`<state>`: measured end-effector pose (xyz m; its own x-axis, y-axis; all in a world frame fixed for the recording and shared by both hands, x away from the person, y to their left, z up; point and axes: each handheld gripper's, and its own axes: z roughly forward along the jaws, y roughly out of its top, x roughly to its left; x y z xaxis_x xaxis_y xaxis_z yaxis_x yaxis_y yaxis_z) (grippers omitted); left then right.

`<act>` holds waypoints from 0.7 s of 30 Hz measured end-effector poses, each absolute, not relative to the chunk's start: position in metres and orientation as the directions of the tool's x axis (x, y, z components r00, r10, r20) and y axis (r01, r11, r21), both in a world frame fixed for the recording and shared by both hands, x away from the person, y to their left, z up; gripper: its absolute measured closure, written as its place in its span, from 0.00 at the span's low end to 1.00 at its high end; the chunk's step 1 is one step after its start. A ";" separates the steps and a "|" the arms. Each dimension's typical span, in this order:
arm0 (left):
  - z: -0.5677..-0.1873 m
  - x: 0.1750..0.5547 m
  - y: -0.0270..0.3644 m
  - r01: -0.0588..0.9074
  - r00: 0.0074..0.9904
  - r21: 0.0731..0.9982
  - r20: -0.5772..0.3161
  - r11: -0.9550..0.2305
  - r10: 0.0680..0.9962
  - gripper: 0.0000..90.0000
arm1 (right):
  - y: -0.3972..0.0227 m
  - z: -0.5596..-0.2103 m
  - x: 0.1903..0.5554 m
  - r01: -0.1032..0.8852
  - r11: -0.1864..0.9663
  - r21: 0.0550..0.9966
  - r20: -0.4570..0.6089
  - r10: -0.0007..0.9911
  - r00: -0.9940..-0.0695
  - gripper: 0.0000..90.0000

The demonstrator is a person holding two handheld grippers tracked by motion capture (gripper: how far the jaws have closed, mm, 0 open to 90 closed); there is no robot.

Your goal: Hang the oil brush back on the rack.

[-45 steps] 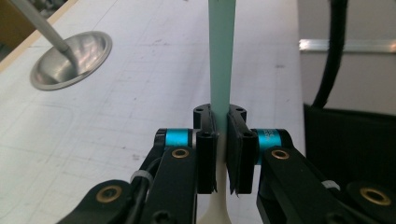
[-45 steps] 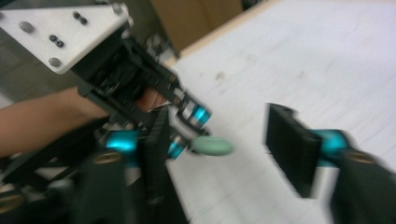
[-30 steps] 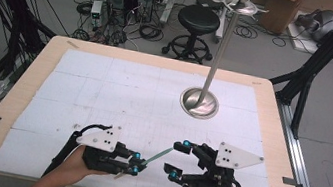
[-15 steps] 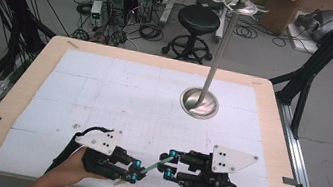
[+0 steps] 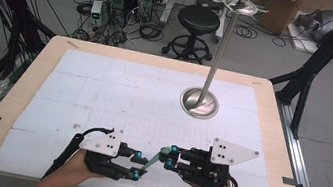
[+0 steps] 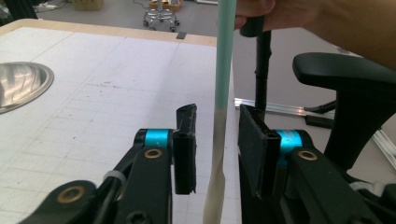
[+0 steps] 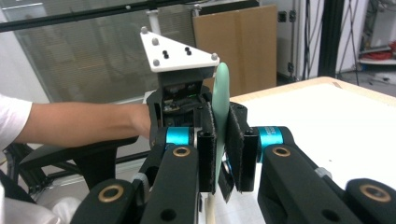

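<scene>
A slim pale green utensil (image 5: 153,158) spans the gap between both grippers near the table's front edge. My right gripper (image 5: 164,155) has just been closing and is shut on its rounded green end (image 7: 222,84), with the pads pressing both faces. My left gripper (image 5: 137,165) has just been opening. In the left gripper view (image 6: 215,116) the utensil's shaft (image 6: 224,70) stands between the jaws with a gap on each side. The left gripper with its white plate (image 7: 180,98) faces the right gripper's camera close up.
A metal stand rises from a shallow steel dish (image 5: 199,102) at the middle right of the white gridded table (image 5: 103,93), its pole (image 5: 221,56) topped by a finial. The dish (image 6: 18,86) also lies far left of the left gripper. A black office chair (image 6: 355,88) is beside the table.
The right gripper moved left to the utensil's free end and closed on it. The left gripper's jaws then widened off the shaft. The left hand stayed put.
</scene>
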<state>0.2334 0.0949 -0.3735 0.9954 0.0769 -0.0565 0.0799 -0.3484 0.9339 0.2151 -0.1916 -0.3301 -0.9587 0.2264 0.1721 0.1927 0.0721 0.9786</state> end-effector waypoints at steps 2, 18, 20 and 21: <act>-0.373 0.234 0.094 0.076 0.996 0.937 -0.054 -0.341 0.073 0.82 | -0.190 -0.328 0.216 0.199 0.082 0.977 0.175 0.236 -0.956 0.92; -0.371 0.240 0.094 0.147 0.989 0.964 -0.138 -0.222 0.058 0.94 | -0.183 -0.338 0.217 0.194 -0.017 0.981 0.192 0.255 -0.948 0.63; -0.371 0.241 0.094 0.156 0.987 0.965 -0.146 -0.209 0.059 0.94 | -0.183 -0.339 0.217 0.196 -0.014 0.981 0.193 0.261 -0.946 0.64; -0.371 0.241 0.094 0.155 0.988 0.966 -0.145 -0.207 0.060 0.94 | -0.182 -0.339 0.218 0.200 -0.017 0.980 0.197 0.263 -0.945 0.67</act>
<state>0.2412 0.0943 -0.3706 0.9876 0.0600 -0.1451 0.1545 -0.2071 0.9660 0.2176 -0.1825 -0.3390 -0.9446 0.2625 0.1970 0.1997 -0.0166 0.9797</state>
